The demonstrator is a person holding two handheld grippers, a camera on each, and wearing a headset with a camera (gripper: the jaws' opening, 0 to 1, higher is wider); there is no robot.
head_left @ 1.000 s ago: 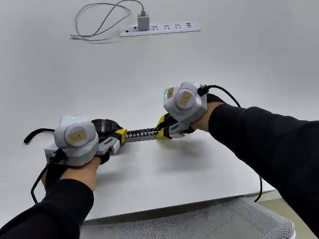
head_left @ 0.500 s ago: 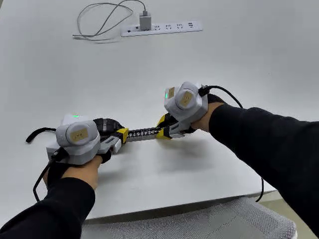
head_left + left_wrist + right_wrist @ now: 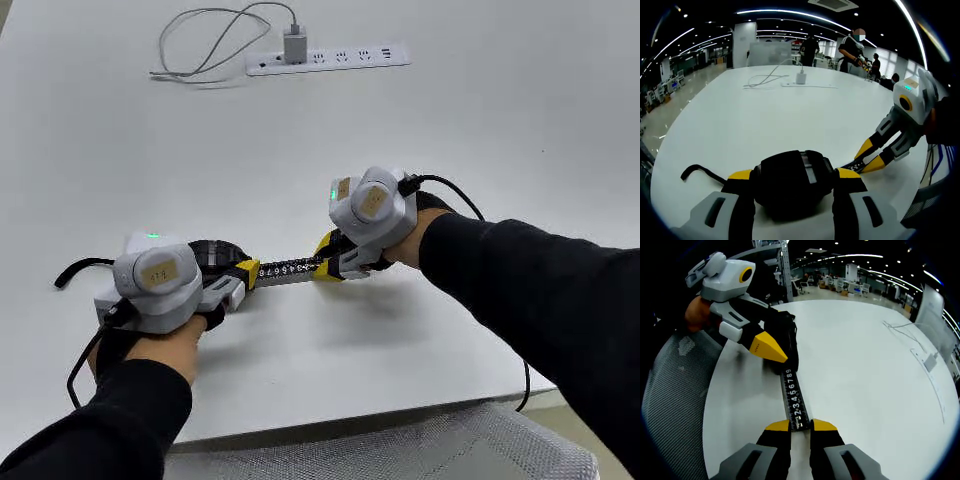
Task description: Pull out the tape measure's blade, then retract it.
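The black tape measure case (image 3: 215, 252) rests on the white table (image 3: 420, 130), and my left gripper (image 3: 240, 272) is shut on it. In the left gripper view the case (image 3: 792, 182) sits squeezed between the yellow-tipped jaws of the left gripper (image 3: 794, 175). A short stretch of numbered blade (image 3: 290, 267) runs from the case to my right gripper (image 3: 325, 262), which is shut on the blade's end. The right gripper view shows the blade (image 3: 792, 397) leading from the right gripper (image 3: 800, 426) to the case (image 3: 785, 335).
A white power strip (image 3: 328, 57) with a charger (image 3: 295, 45) and looped cable (image 3: 200, 40) lies at the table's far side. A black strap (image 3: 75, 268) trails left from the case. The table's front edge (image 3: 400, 400) runs close below the grippers, above a mesh chair (image 3: 420, 450).
The head camera has shifted slightly. Both grippers keep their hold, and the drawn-out stretch of blade looks about the same length.
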